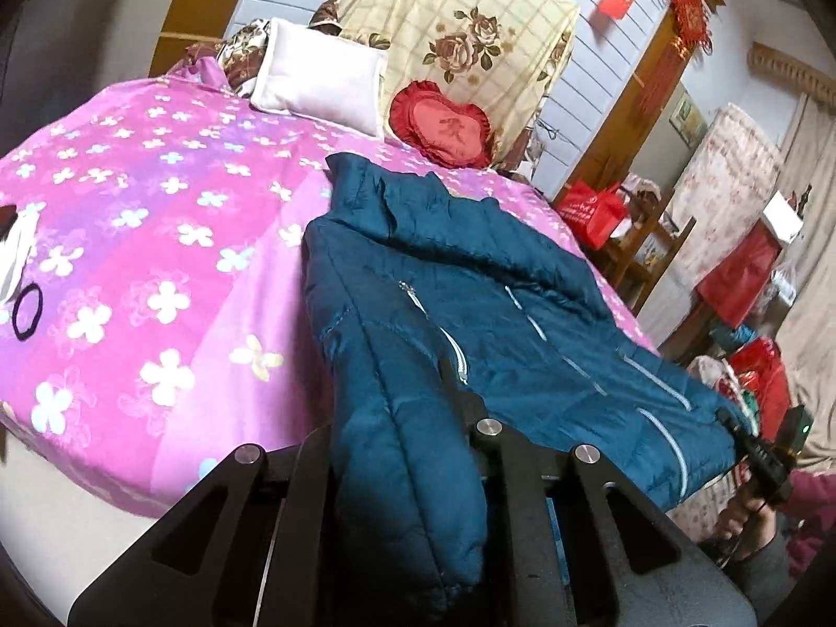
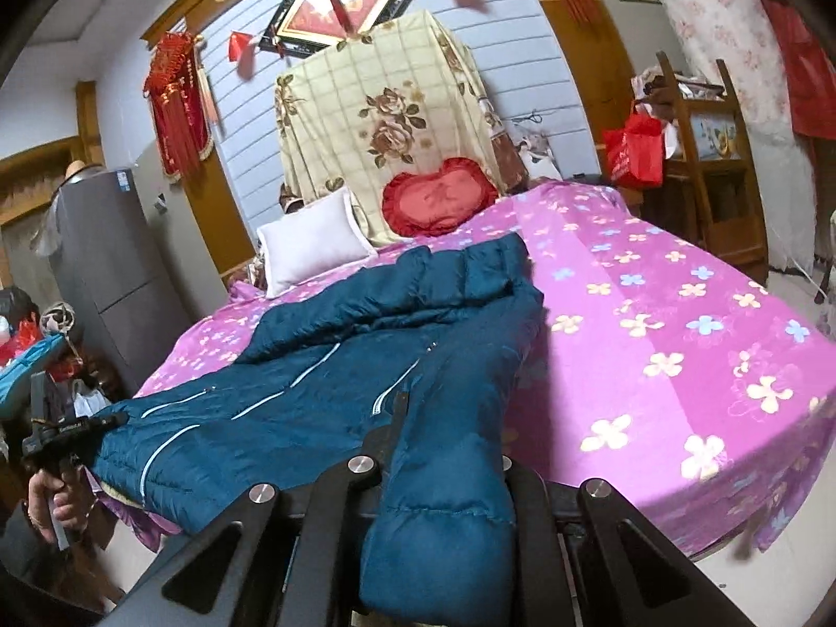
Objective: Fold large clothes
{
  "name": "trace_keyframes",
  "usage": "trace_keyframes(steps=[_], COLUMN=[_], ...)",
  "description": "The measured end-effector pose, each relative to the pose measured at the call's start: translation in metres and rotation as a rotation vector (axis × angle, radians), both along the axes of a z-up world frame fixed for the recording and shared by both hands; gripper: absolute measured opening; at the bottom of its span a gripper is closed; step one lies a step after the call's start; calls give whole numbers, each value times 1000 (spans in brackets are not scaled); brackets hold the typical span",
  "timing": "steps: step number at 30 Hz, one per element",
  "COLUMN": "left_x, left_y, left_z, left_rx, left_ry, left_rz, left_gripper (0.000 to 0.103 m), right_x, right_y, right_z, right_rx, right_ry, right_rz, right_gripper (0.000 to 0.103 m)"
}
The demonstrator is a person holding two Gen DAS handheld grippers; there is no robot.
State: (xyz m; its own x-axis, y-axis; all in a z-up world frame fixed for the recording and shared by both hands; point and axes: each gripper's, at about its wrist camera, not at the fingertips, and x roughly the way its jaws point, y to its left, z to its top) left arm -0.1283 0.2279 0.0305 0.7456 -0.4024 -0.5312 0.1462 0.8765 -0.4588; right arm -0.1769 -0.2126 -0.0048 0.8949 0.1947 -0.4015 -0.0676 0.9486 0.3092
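Here both tools, left tool [image 1: 449, 397] and right tool [image 2: 399, 418], pinch the jacket [image 1: 470, 287]; only left view shows hairband [image 1: 27, 312].

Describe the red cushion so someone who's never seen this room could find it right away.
Start at the bed with the pink flowered cover. At its head, a white pillow lies beside the red cushion, which leans on cream rose-print cloth. It alone is heart-shaped, with a ruffled edge.

The black two-finger left gripper [image 1: 449, 381] is pinching shut on a fold of the teal quilted puffer jacket [image 1: 470, 282], pointing somewhat downward. The black two-finger right gripper [image 2: 399, 407] is likewise clamping the jacket's other bottom corner, while a bare hand [image 2: 55, 499] is gripping the left gripper's handle
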Motion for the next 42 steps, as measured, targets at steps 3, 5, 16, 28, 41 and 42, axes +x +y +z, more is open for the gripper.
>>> trace_keyframes(steps=[3,5,16,28,41,42], left_x=[4,5,23,34,40,40], left_y=[-5,-12,-23,-54,-63,-63], left_z=[-8,-11,-44,-69,-69,-69], left_rx=[49,96,177,361,414,416], left_ry=[50,77,155,275,284,285], left_rz=[3,13,65,113,120,121], left_gripper=[12,12,14,18,18,18], right_x=[-2,4,21,39,51,51], right_y=[3,2,2,22,37,36], right_z=[-2,-10,-28,-41,-46,-46], right_rx=[-15,-14,-12,-129,-198,-192], right_ry=[30,81,172,236,244,244], right_rz=[-7,-27,-91,-123,-139,-139], right_gripper=[10,10,10,10,10,10])
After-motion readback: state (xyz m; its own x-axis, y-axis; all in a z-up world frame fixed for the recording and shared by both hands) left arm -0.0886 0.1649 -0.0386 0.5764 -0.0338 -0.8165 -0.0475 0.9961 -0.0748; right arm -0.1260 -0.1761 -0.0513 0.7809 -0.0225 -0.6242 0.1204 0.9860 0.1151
